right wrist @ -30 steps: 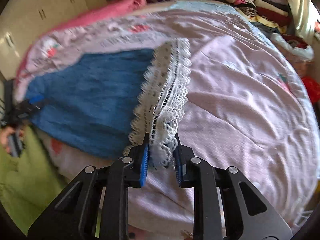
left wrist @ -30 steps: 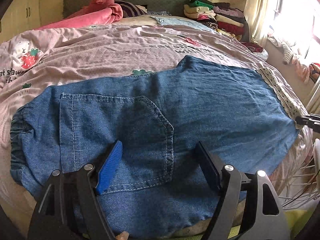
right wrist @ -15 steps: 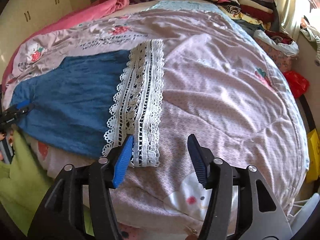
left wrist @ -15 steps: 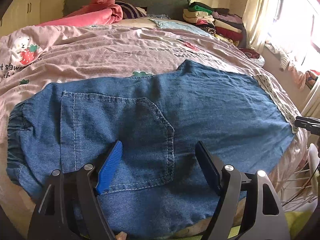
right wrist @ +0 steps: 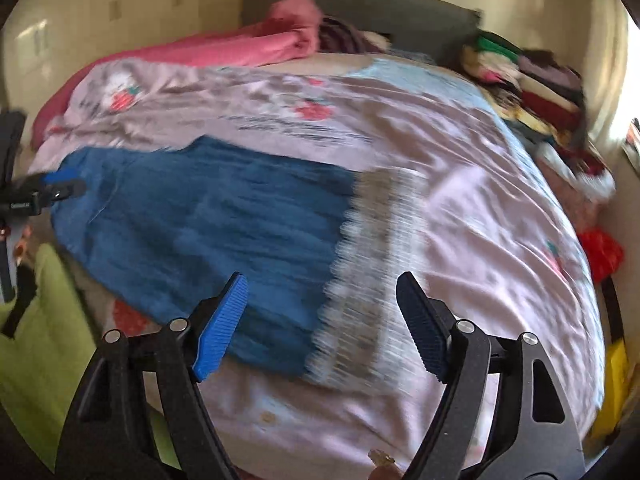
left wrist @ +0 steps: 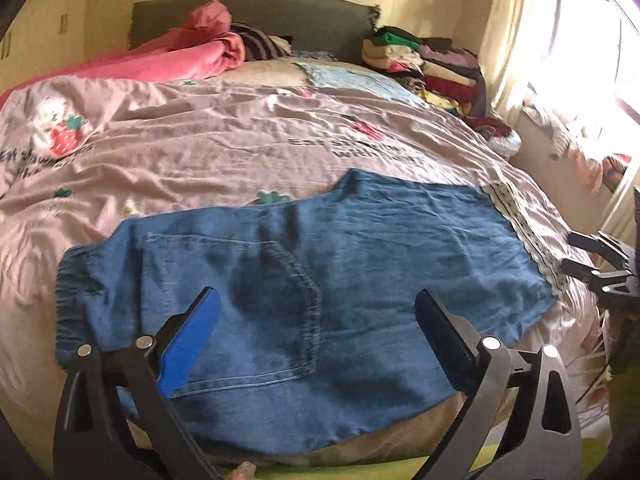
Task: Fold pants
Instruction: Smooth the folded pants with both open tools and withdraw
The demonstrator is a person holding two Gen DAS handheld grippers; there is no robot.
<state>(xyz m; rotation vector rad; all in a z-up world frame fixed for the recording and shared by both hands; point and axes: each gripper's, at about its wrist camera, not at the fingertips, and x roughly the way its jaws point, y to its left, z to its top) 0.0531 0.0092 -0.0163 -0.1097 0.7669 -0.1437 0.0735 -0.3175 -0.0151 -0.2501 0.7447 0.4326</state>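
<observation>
Blue denim pants (left wrist: 328, 280) lie flat across the near edge of the bed, back pocket (left wrist: 256, 304) up, waistband (left wrist: 76, 292) at the left and white lace cuff (left wrist: 532, 236) at the right. My left gripper (left wrist: 316, 316) is open and empty, hovering above the pocket area. My right gripper (right wrist: 320, 304) is open and empty, above the lace cuff (right wrist: 368, 280) end of the pants (right wrist: 208, 220). It also shows at the right edge of the left wrist view (left wrist: 600, 264).
The pink printed bedspread (left wrist: 240, 144) covers the bed. A pink blanket (left wrist: 180, 56) lies by the headboard. Stacks of folded clothes (left wrist: 424, 64) stand at the back right. A window with curtain (left wrist: 560, 60) is at the right. Green fabric (right wrist: 44, 320) is below the bed edge.
My right gripper let go of the lace cuff, opened wide and pulled back. The cuff now lies flat on the bed. My left gripper stayed open and rose a little.
</observation>
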